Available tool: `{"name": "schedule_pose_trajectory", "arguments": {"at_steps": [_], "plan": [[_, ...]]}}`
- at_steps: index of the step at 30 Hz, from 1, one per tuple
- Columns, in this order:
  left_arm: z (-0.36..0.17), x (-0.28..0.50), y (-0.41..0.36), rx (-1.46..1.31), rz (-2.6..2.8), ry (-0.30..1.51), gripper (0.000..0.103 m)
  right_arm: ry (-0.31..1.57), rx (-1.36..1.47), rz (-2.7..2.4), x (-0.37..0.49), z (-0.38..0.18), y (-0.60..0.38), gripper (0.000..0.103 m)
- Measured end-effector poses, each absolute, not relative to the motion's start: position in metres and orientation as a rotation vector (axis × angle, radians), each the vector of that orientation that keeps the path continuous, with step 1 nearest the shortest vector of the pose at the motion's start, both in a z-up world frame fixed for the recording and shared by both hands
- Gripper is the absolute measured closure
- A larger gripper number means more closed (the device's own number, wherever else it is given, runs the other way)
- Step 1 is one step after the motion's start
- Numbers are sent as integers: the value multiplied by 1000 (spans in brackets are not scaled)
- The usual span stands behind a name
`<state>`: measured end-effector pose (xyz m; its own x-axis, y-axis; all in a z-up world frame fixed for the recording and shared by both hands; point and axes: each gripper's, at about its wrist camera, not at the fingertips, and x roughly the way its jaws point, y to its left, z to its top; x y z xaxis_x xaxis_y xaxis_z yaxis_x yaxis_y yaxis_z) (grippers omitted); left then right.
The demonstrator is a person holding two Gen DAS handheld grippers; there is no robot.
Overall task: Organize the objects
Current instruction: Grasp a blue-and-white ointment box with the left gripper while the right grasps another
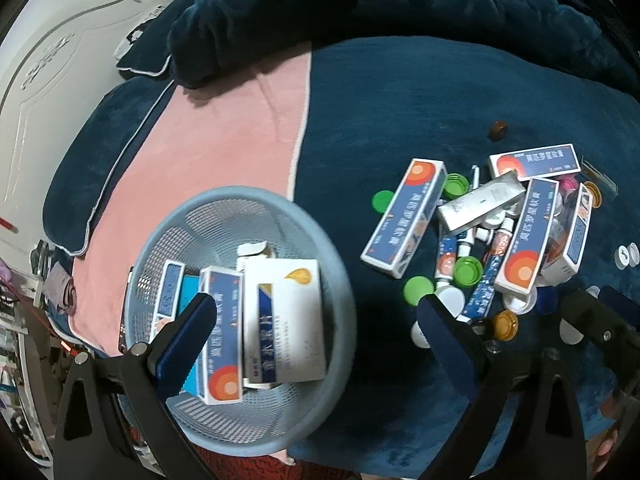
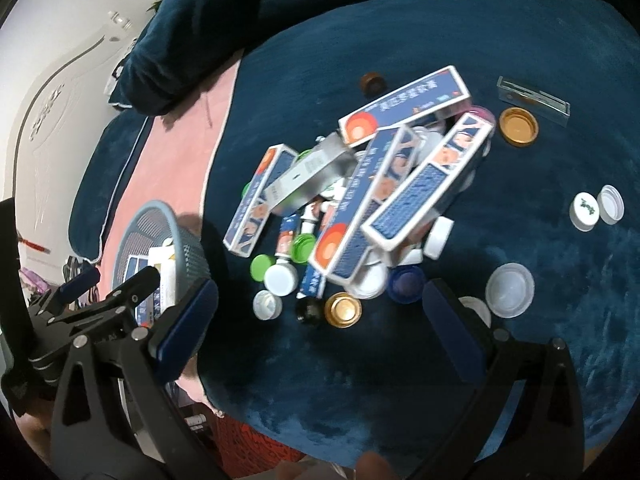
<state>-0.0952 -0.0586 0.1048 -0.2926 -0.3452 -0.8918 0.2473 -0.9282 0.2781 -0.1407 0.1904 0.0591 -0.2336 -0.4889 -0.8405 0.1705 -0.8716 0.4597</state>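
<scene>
A light blue mesh basket sits on the pink towel and holds several medicine boxes, with a white box on top. My left gripper hangs open over the basket, holding nothing. To the right, on the dark blue blanket, lies a pile of blue-and-orange boxes, a silver box, tubes and green caps. My right gripper stands open just in front of that pile, above a gold cap. The basket shows at the left of the right wrist view.
A pink towel covers the left part of the bed. Dark blue pillows lie at the back. Loose white caps, an orange cap, a brown cap and a clear case are scattered around the pile.
</scene>
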Motion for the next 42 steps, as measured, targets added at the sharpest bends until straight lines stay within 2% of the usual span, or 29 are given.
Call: {"name": "schedule_pose_trajectory", "arguments": {"at_steps": [12, 29, 31, 32, 33, 35, 39, 42], "plan": [[89, -121, -20, 1633, -2313, -155, 2, -597, 1662, -2220, -174, 51, 232, 0], [67, -154, 19, 1704, -2379, -129, 2, -714, 1761, -2237, -213, 9, 246, 2], [64, -156, 22, 1718, -2376, -102, 2, -709, 1770, -2219, -214, 5, 242, 10], [63, -156, 23, 1722, -2376, -90, 2, -701, 1773, -2214, -215, 4, 241, 21], [62, -157, 24, 1727, -2375, -71, 2, -684, 1778, -2206, -215, 2, 239, 39], [60, -158, 24, 1734, -2374, -43, 2, -677, 1778, -2182, -214, 1, 238, 55], [55, -160, 24, 1759, -2379, 31, 2, -680, 1746, -2187, -208, 11, 248, 71], [51, -164, 27, 1776, -2386, 89, 2, -683, 1737, -2196, -204, 21, 262, 72]]}}
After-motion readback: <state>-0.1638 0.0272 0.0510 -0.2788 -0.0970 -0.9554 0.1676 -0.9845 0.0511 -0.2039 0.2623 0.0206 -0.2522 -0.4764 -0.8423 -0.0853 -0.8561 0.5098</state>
